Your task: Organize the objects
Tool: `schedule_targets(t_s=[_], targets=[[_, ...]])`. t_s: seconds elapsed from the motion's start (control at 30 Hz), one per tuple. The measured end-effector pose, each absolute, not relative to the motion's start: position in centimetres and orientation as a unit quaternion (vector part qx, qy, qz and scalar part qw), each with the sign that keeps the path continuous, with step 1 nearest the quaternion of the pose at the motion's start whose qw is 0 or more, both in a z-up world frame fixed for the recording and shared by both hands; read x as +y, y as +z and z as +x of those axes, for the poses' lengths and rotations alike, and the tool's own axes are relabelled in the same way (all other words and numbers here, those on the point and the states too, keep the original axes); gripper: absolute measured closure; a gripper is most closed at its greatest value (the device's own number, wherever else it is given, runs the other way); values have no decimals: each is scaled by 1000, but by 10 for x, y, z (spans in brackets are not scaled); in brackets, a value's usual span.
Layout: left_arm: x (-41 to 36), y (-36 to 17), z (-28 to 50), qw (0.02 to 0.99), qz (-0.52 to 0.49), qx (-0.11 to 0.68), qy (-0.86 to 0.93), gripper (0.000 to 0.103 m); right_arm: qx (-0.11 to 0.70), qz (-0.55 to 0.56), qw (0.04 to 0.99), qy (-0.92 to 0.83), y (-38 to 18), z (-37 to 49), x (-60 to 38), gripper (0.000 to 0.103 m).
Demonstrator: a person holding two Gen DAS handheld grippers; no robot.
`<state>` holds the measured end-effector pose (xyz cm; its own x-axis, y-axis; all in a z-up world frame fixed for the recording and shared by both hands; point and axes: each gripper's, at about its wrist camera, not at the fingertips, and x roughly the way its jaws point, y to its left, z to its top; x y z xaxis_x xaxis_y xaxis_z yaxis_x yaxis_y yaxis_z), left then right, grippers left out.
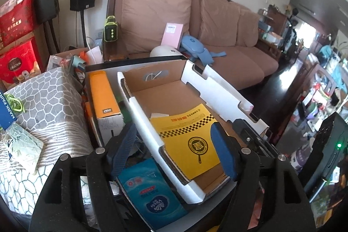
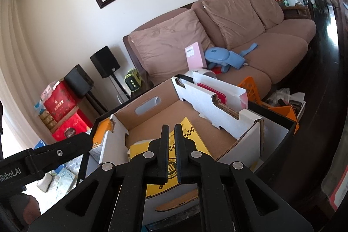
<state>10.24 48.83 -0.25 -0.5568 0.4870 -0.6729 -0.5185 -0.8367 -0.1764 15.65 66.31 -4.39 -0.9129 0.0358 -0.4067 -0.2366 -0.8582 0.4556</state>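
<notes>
A brown cardboard box with white outer walls stands open in front of me. A yellow packet with a black checker band and a round pan logo lies flat on its floor, at the near end. My left gripper hangs open above that end; its blue pads straddle the box's left wall and the packet and touch neither. My right gripper is shut above the packet, and I see nothing between its pads. Its black body shows in the left wrist view at the box's right wall.
An orange carton stands left of the box, and a blue tissue pack lies below it. A grey patterned cloth covers a block further left. Behind is a brown sofa with a pink box. An orange crate stands to the right.
</notes>
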Motion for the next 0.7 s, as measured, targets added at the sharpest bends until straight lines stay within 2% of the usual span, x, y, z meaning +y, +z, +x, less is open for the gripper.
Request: schedule_targets(t_s=[0.7], targets=[[455,1,101,270,-370,24,888,35,247,-198,82,945,-42,156,660,98]])
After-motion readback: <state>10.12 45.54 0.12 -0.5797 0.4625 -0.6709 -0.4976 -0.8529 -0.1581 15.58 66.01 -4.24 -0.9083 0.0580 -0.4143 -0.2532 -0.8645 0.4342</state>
